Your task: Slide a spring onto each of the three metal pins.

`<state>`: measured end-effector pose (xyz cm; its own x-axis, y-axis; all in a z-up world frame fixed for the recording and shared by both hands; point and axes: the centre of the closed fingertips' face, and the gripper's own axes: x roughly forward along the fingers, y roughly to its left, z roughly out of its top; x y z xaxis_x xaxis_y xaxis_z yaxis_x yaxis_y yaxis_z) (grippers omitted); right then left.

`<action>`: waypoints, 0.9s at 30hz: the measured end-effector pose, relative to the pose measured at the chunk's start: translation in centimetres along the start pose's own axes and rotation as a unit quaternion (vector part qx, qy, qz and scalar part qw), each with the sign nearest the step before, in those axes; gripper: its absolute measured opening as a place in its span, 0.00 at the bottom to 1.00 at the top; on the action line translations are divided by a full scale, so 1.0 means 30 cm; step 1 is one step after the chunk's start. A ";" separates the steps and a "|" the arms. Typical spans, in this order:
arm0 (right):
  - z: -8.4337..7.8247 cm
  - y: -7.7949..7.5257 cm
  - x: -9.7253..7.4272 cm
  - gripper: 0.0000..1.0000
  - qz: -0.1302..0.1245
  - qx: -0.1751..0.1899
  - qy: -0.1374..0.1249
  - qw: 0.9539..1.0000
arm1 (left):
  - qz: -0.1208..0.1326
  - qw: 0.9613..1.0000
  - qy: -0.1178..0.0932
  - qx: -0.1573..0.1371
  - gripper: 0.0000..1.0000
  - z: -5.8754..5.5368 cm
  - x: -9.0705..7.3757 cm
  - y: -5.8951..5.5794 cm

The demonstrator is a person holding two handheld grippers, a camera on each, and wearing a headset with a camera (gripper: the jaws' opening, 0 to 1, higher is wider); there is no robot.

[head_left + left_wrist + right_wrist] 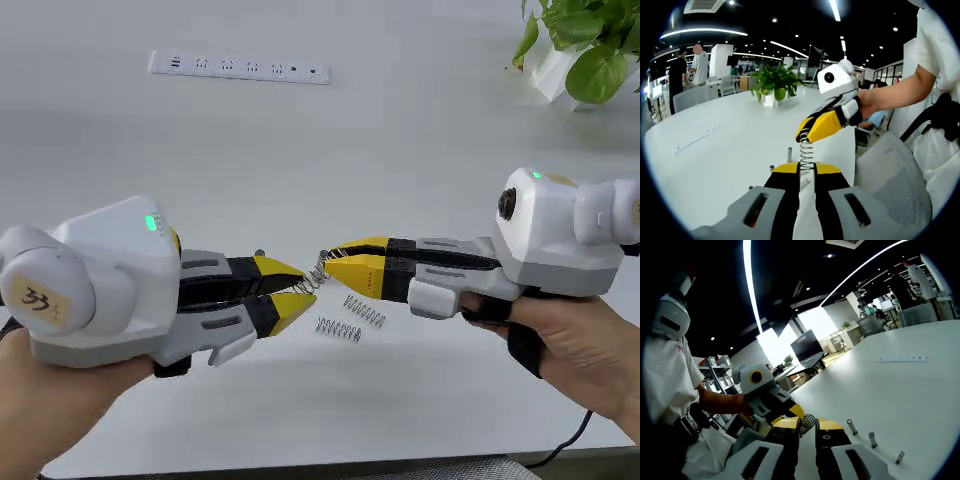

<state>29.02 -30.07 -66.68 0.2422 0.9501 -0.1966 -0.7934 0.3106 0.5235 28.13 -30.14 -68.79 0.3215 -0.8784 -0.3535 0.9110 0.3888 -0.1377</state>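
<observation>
A small metal spring (312,274) hangs in the air between the two grippers, above the white table (400,150). My left gripper (298,288) is shut on one end of it, and my right gripper (332,262) is shut on the other end. In the left gripper view the spring (805,152) rises from my left gripper (807,170) to the right gripper's yellow tips (804,136). Two loose springs (363,310) (338,329) lie on the table just below. Three short metal pins (852,427) (872,439) (899,456) stand upright in a row beside my right gripper (807,424).
A white power strip (238,67) lies at the far side of the table. A potted plant (585,45) stands at the far right corner. The table's near edge runs just below my hands. A mesh chair back (895,190) is close by the table.
</observation>
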 end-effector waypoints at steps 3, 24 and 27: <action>0.001 0.003 0.000 0.07 0.000 -0.003 0.003 1.000 | -0.001 1.000 0.000 0.001 0.06 0.000 0.000 -0.002; 0.005 0.020 0.011 0.06 0.012 -0.045 0.034 0.998 | -0.010 1.000 0.003 0.000 0.06 -0.008 0.010 -0.010; 0.003 0.018 0.009 0.06 0.013 -0.056 0.041 0.998 | -0.010 1.000 0.005 0.003 0.06 -0.011 0.010 -0.010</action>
<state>28.69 -29.64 -66.38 0.1790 0.9506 -0.2538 -0.8570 0.2773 0.4343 27.85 -30.44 -69.16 0.3007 -0.8834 -0.3595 0.9185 0.3697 -0.1401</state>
